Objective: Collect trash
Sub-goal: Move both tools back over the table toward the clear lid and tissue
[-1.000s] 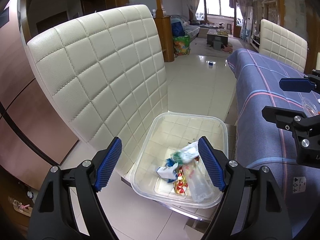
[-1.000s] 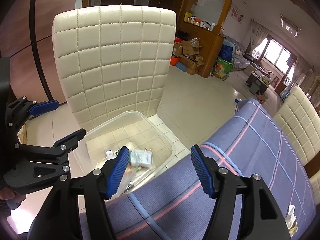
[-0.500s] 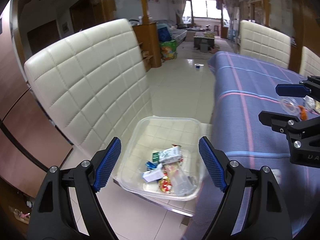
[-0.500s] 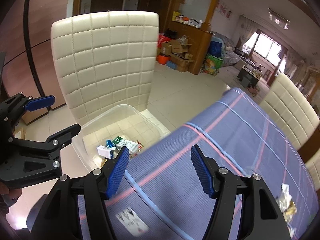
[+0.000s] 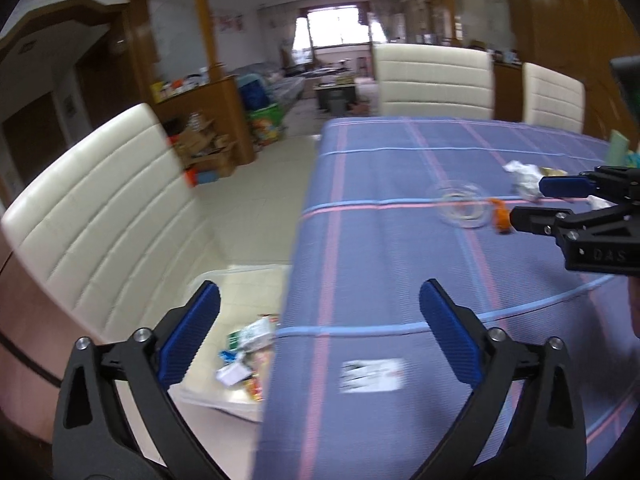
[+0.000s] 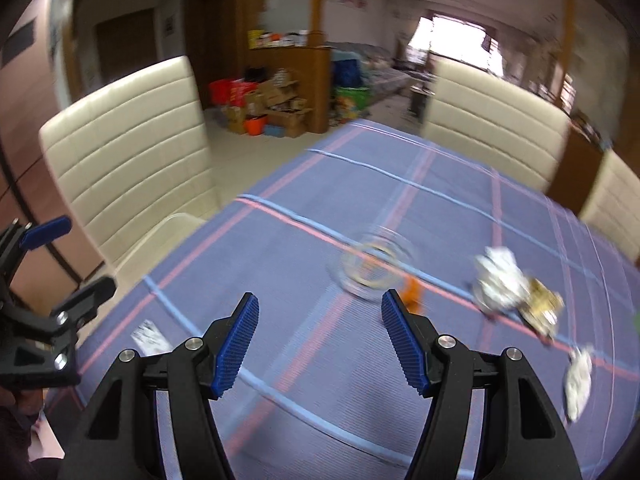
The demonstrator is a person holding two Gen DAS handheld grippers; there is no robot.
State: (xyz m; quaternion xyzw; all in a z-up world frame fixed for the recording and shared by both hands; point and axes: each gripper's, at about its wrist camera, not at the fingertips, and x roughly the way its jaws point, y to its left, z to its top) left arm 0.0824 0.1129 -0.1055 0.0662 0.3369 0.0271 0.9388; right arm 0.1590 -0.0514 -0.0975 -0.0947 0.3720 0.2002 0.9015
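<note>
— Watching the left tool: jaws opening, nothing between them. The right tool gapes empty too. Trash?

— A crumpled wrapper and clear plastic lid lie on the table; the bin sits on the chair. Blurred approach risks knocking the lid away.

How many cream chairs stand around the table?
3 visible: one chair beside the table's left edge, one chair at the far end, another chair far right. Others may be hidden.
</note>
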